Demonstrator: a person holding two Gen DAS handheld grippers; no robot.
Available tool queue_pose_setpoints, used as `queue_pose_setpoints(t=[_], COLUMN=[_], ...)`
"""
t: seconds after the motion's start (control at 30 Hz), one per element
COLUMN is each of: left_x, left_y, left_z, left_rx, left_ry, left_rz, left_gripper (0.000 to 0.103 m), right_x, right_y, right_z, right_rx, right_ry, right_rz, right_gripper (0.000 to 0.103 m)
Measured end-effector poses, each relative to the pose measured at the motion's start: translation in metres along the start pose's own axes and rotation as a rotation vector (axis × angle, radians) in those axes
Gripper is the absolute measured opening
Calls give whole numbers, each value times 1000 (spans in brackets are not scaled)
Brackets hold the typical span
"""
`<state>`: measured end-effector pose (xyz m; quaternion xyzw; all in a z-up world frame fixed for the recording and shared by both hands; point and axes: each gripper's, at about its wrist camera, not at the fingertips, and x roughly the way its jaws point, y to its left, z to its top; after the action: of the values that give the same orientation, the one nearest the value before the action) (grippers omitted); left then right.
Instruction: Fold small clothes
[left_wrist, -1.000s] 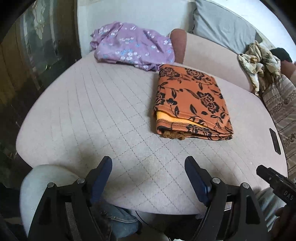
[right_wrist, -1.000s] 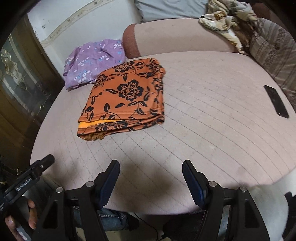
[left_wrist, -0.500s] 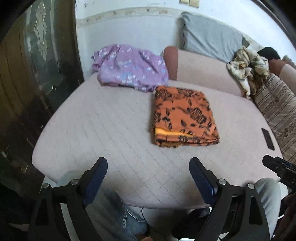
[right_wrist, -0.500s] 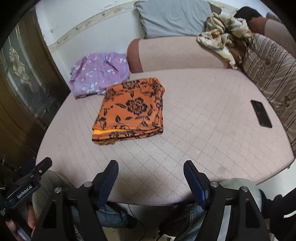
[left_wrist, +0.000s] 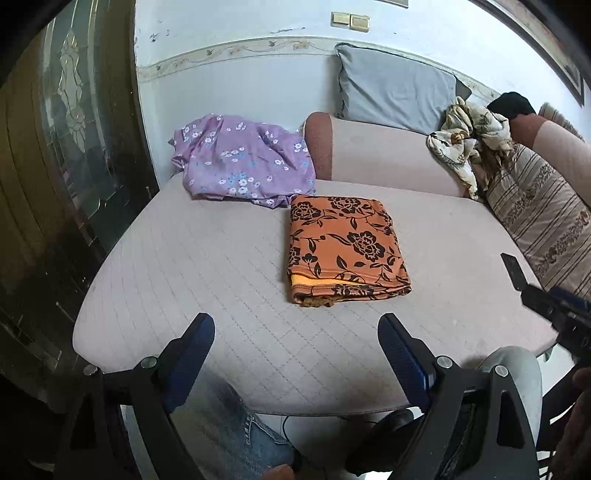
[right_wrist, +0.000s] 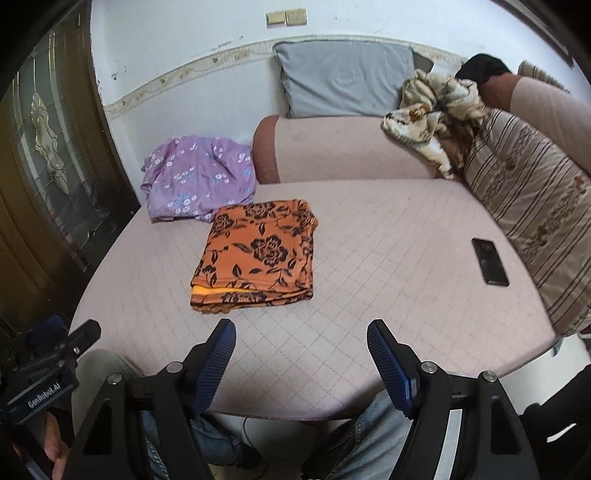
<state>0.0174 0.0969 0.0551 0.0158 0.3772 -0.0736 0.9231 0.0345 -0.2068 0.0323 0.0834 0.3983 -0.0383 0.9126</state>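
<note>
The orange floral garment (left_wrist: 345, 249) lies folded flat a little right of centre in my left wrist view, on the quilted pink cushion (left_wrist: 207, 273). A yellow layer peeks out at its near edge. Just above and left of it a crumpled purple flowered cloth (left_wrist: 243, 160) sits, its hem seeming to touch the orange corner, though I cannot be sure. My left gripper (left_wrist: 295, 339) fills the bottom of the frame, jaws spread wide after just opening further, nothing between them. A black phone (left_wrist: 515, 271) lies at the right edge, with my right gripper (left_wrist: 554, 310) poking in below it.

In the right wrist view the folded garment (right_wrist: 258, 254) sits left of centre, the purple cloth (right_wrist: 197, 177) in the upper left behind it. My right gripper (right_wrist: 301, 341) at the bottom is released and empty, well short of the garment. The phone (right_wrist: 489, 260) rests at right, beside a striped cushion (right_wrist: 532, 206).
</note>
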Motion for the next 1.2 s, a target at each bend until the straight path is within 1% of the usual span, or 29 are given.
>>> queue_pose_setpoints(t=[0.3,0.7,1.2], left_x=[-1,-8,-4], left_y=[-3,-3,-1], left_z=[0,4,4], left_rx=[-9,-3,-5], left_ry=[7,-17,4], left_rz=[7,10,15], left_gripper=[90,90,90], right_x=[-6,-16,-11], right_y=[5,11,12], right_z=[5,10,10], right_rx=[-11,-24,-24], right_ry=[-19,-51,-41], right_rz=[3,5,-7], right_gripper=[77,77,77])
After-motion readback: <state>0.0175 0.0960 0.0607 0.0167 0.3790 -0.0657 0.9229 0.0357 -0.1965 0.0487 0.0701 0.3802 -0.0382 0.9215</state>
